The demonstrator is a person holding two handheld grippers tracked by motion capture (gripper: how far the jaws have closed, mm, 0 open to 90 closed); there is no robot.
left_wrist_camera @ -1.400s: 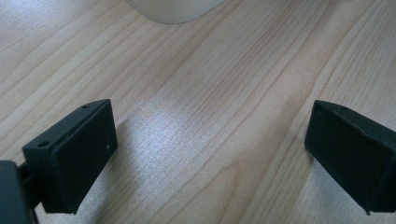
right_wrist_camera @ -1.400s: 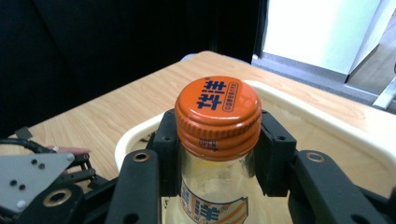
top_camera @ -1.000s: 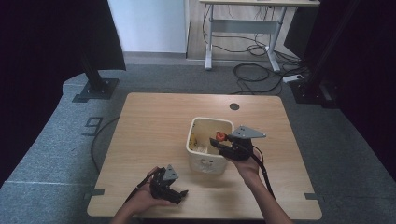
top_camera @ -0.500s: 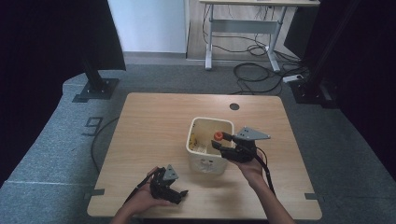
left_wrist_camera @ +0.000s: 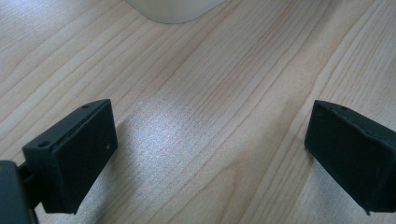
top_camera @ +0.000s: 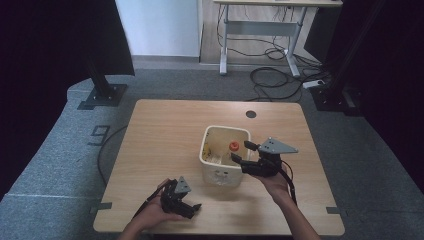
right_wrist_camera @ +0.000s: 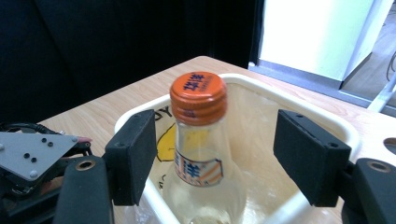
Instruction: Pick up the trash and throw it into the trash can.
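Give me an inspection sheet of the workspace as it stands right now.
Surface: wooden table, round grommet hole near its far edge.
Job's things: cream plastic bin mid-table; clear bottle with orange cap upright inside it.
Clutter: nothing seen.
Grippers: right tongs open either side of the bottle neck, not touching; left tongs open over bare wood near the front edge.
Cables: black cable trails from the right tongs; cable loops on the floor beyond.
Surroundings: grey carpet, a desk frame, black curtains.
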